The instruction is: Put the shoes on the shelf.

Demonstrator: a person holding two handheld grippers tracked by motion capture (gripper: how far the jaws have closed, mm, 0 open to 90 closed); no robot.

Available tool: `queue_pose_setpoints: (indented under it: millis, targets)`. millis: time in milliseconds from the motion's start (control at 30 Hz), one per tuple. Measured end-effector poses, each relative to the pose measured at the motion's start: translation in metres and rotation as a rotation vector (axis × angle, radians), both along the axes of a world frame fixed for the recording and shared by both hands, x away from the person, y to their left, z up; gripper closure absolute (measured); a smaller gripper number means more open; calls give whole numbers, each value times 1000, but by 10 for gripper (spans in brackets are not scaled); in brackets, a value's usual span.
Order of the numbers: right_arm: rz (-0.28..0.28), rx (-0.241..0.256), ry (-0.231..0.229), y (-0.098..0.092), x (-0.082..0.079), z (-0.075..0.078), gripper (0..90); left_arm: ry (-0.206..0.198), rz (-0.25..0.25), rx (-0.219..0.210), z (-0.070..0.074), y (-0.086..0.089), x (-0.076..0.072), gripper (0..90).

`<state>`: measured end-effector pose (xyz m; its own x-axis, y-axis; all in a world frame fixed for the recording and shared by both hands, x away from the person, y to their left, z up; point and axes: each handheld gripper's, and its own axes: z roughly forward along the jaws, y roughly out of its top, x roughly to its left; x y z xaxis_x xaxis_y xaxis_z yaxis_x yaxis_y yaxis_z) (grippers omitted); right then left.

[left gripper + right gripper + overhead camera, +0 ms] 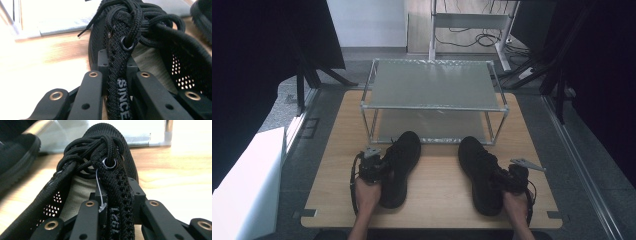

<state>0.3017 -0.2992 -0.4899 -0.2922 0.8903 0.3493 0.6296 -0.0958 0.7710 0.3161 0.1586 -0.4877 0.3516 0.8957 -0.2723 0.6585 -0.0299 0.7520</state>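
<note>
Two black shoes are lying on the counter [437, 185] before one rack [434, 85]. Left claw [117, 72] is clenching the left shoe [140, 37], reading "SINCE". Right claw [116, 195] is clenching the right shoe [110, 150], reading "1921".

Two-tier metal wire-frame shelf rack [434, 106] sits at the far middle of the light wooden table [332, 155]. Left black lace-up mesh shoe [401, 165] and right black lace-up mesh shoe [478, 172] lie side by side in front of it, well apart.
</note>
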Motion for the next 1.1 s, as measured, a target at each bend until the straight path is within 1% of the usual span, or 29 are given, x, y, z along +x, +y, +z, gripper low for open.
queue_pose_setpoints:
  millis: [67,100,167,233,267,367,433,600,700,800,833,933,1100]
  targets:
    - [-1,79,22,-5,1,-1,748,8,5,-39,-1,4,0,819]
    - [-3,113,31,-7,1,-1,748,11,3,-52,-1,5,0,819]
    - [-2,158,37,-9,0,0,747,14,1,-68,-2,3,-2,819]
    - [1,190,41,-10,0,2,747,14,-6,-90,-2,1,-3,819]
    - [4,200,38,-10,1,3,747,16,-9,-102,-2,0,-4,819]
    - [12,240,39,-9,1,6,747,14,-10,-157,0,-3,-5,818]
    - [21,258,38,-9,2,7,747,12,-19,-180,1,-4,-6,818]
    - [35,309,25,-10,3,12,746,-9,-40,-205,9,-7,-9,817]
    - [49,343,17,-10,2,15,746,-15,-53,-242,12,-8,-11,818]
    - [66,361,7,-8,2,19,745,-27,-71,-271,17,-10,-13,817]
    - [73,368,4,-7,2,21,745,-30,-75,-274,18,-10,-14,817]
    - [85,388,-4,-4,2,25,745,-53,-92,-292,24,-11,-16,817]
    - [110,420,-22,1,1,34,744,-88,-117,-341,34,-10,-20,816]
